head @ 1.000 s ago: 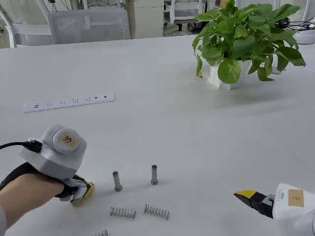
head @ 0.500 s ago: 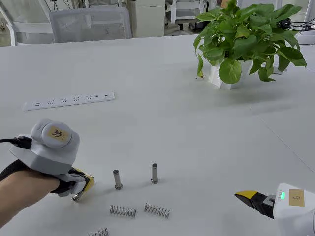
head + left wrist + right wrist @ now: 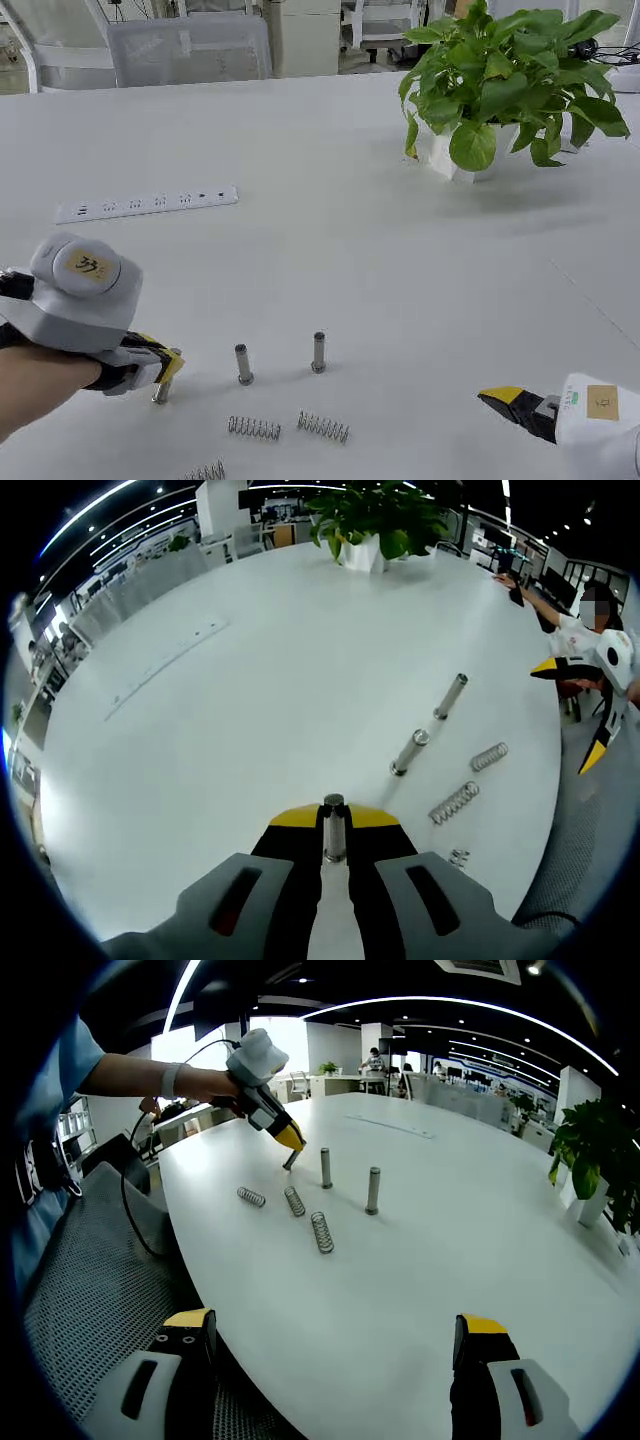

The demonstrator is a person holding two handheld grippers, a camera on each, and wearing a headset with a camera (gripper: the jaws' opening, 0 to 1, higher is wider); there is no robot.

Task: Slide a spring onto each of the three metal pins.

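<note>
Three pins [image 3: 243, 364] are standing before us, two upright alone while we are pinching the third pin [image 3: 161, 392] in the left tongs [image 3: 165, 372], three springs [image 3: 252, 428] are lying near the surface's [image 3: 350, 230] close edge, the right tongs [image 3: 335, 1322] are hovering spread, and bare room is stretching beyond.

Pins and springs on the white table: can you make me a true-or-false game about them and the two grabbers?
1. The left gripper is shut on a metal pin. True.
2. Two other pins stand upright on the table. True.
3. Every spring is threaded on a pin. False: the three springs lie flat on the table, none on a pin.
4. The right gripper is squeezing a spring. False: its jaws stand wide apart with nothing between them.
5. The potted plant lies tipped over. False: it stands upright, far from the pins.
</note>
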